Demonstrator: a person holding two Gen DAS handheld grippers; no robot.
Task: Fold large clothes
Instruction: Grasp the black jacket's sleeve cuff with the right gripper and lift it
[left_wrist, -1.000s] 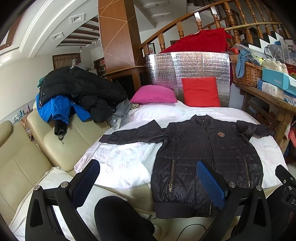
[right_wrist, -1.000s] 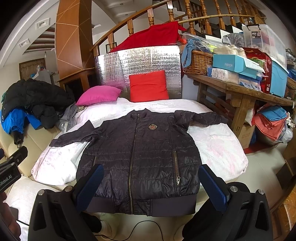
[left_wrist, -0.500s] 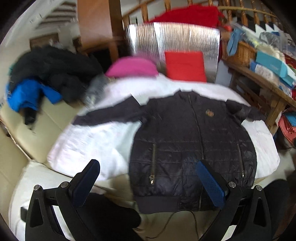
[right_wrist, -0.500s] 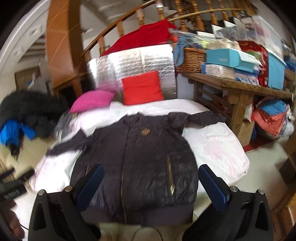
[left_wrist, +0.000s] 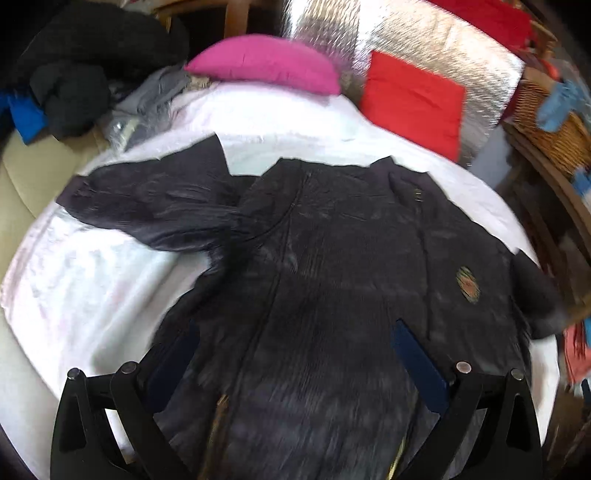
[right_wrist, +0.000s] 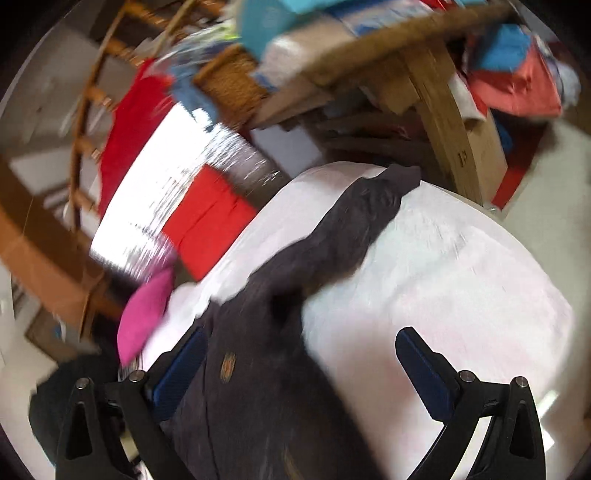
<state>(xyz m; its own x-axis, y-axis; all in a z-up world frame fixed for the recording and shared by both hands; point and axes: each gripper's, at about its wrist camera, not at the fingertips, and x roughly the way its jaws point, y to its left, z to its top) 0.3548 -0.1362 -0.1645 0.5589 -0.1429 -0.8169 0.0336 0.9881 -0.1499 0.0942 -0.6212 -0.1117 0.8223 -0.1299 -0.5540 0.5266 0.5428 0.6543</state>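
Left wrist view: black jacket (left_wrist: 332, 295) lies flat, front up, on the white sheet (left_wrist: 92, 295), one sleeve (left_wrist: 155, 206) stretched toward the couch side, pink pillow (left_wrist: 266, 70) and red pillow (left_wrist: 413, 99) beyond its collar. Left gripper (left_wrist: 295, 365) is spread wide over the jacket's body, holding nothing. Right wrist view, blurred: right gripper (right_wrist: 299, 373) is also wide apart and empty above the jacket's chest, other sleeve (right_wrist: 354, 221) running toward the wooden table (right_wrist: 436, 92).

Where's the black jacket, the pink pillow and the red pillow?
black jacket (left_wrist: 332, 295), left wrist view, middle of its front.
pink pillow (left_wrist: 266, 72), left wrist view, middle of its top.
red pillow (left_wrist: 412, 103), left wrist view, centre of its face.
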